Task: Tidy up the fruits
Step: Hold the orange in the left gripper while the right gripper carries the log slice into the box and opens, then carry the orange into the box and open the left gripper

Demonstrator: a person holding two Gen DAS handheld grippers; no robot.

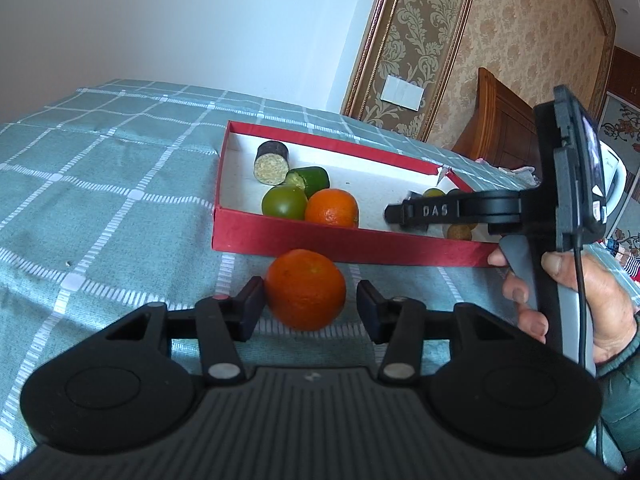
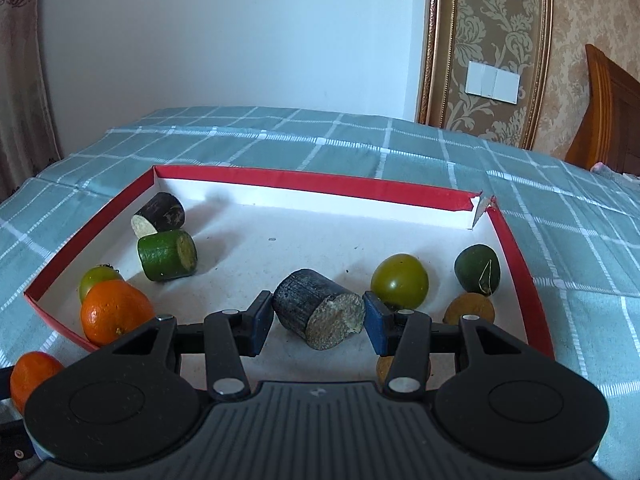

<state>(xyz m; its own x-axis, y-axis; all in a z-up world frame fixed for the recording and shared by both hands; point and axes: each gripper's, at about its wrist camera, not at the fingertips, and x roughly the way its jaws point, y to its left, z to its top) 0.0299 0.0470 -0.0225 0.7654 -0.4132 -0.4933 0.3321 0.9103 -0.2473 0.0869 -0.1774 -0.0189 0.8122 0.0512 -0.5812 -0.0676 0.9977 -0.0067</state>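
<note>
A red box (image 2: pixel 280 178) with a white floor lies on the checked cloth; it also shows in the left wrist view (image 1: pixel 320 240). My left gripper (image 1: pixel 310 306) is open around an orange (image 1: pixel 305 294) on the cloth just outside the box's near wall. My right gripper (image 2: pixel 318 320) is open over the box, its fingers either side of a dark cut cylinder (image 2: pixel 318 312). Inside the box lie another orange (image 2: pixel 114 312), a green cut cylinder (image 2: pixel 166 260), a dark cylinder (image 2: pixel 160 214), green tomatoes (image 2: pixel 400 280) and a dark green fruit (image 2: pixel 478 274).
The table is covered by a teal checked cloth (image 2: pixel 360 144). A white wall and a patterned wall panel (image 2: pixel 488 40) stand behind. A wooden headboard (image 2: pixel 612 112) is at the right. The box's far right corner (image 2: pixel 482 204) is torn.
</note>
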